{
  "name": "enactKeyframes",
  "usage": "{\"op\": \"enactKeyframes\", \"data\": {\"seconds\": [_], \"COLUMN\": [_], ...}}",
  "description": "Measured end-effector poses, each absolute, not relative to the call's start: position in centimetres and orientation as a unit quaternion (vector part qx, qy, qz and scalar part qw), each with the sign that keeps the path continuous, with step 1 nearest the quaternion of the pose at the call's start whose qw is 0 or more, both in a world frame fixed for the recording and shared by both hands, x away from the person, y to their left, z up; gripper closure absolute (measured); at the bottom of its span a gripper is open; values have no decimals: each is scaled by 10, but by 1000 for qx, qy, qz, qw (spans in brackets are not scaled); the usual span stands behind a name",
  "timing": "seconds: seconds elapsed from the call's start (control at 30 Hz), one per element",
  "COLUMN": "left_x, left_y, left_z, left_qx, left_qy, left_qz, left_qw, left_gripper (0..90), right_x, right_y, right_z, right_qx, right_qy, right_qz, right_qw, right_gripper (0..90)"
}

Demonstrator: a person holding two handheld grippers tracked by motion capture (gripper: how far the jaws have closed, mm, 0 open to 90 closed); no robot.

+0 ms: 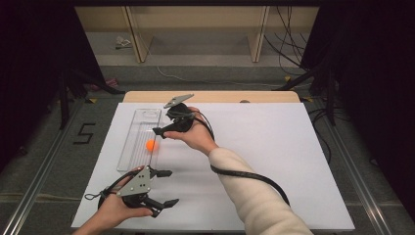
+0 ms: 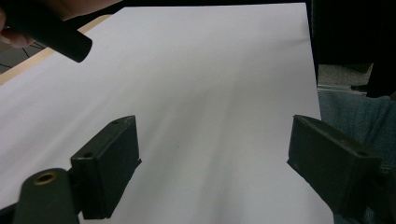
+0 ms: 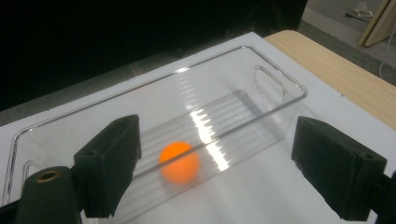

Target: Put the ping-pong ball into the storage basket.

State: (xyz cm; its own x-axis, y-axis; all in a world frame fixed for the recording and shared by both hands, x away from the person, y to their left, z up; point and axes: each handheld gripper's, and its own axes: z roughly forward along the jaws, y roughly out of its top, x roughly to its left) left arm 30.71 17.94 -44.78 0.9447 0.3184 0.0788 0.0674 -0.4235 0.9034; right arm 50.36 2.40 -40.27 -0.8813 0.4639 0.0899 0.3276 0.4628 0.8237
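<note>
inside the clear tray [image 3: 280,88] at far left lies the orange ball [image 3: 180,162]; right gripper [image 3: 215,158] beside it, jaws wide, empty. left gripper [image 1: 164,188] near, jaws wide, empty.

**Orange on white, black at the edges**

A bright orange ball [image 3: 180,161], plain and unpatterned, glows at the centre of the right gripper view inside a colourless see-through plastic tray [image 3: 280,86] with ribbed lines on its floor. Beneath lies a plain white sheet [image 1: 274,147]; pale wooden table edge [image 1: 210,96] shows above it. Both grippers are matt black, the left gripper [image 1: 169,187] topped by a grey plate, the right gripper [image 1: 157,133] likewise. A cream sleeve [image 1: 254,200] fills lower right.
</note>
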Motion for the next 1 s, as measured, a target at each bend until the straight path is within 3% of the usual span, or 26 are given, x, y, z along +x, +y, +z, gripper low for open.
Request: {"op": "enactKeyframes", "data": {"seconds": [1.0], "left_x": [307], "left_y": [179], "left_z": [-448], "left_qx": [835], "left_qy": [118], "left_qz": [119], "left_qw": [524], "left_gripper": [161], "right_x": [487], "right_y": [-38], "right_z": [-408], "right_qx": [257], "right_qy": [844], "right_qz": [464], "right_qw": [83], "right_gripper": [167]}}
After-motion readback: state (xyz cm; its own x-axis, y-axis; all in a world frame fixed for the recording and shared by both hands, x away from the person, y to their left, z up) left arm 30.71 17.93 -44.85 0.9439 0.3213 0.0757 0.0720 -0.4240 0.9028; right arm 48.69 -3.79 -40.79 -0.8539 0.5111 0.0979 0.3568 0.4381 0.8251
